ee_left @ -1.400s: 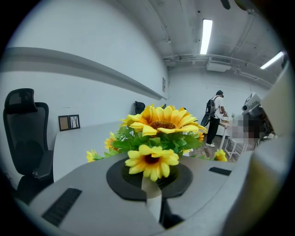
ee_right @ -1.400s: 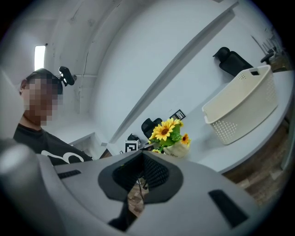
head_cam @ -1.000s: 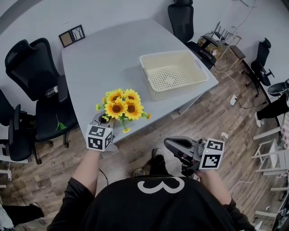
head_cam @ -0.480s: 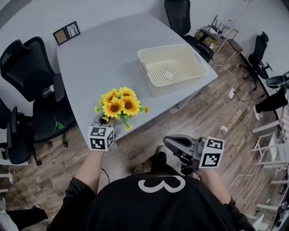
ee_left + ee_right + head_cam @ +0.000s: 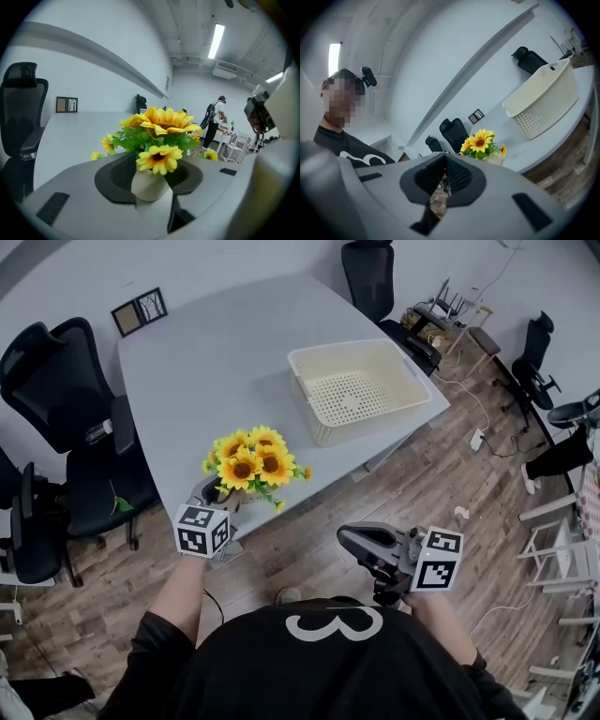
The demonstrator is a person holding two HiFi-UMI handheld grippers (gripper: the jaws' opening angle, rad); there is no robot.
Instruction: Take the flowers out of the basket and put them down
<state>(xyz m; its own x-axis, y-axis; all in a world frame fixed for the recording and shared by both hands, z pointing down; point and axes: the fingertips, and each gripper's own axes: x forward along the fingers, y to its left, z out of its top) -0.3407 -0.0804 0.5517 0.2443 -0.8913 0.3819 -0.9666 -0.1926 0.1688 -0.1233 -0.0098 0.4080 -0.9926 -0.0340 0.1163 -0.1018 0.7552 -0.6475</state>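
**A:** Head view?
**B:** The sunflowers (image 5: 251,463) stand at the desk's (image 5: 216,352) near edge. They are well apart from the cream basket (image 5: 410,395) at its right edge. The left claw (image 5: 214,491) is at their base, and the right claw (image 5: 349,540) hangs beyond the desk.
**A:** Left gripper view?
**B:** The jaws have just been opening. The white pot (image 5: 149,185) stands released between them.
**A:** Right gripper view?
**B:** Clenched, pad against pad.

Flowers (image 5: 253,463) stand at the table's (image 5: 216,352) near edge, basket (image 5: 361,393) farther back, right

Black white-numbered shirt (image 5: 328,671); grey right tool (image 5: 347,538) bearing square-marked cube (image 5: 434,561).
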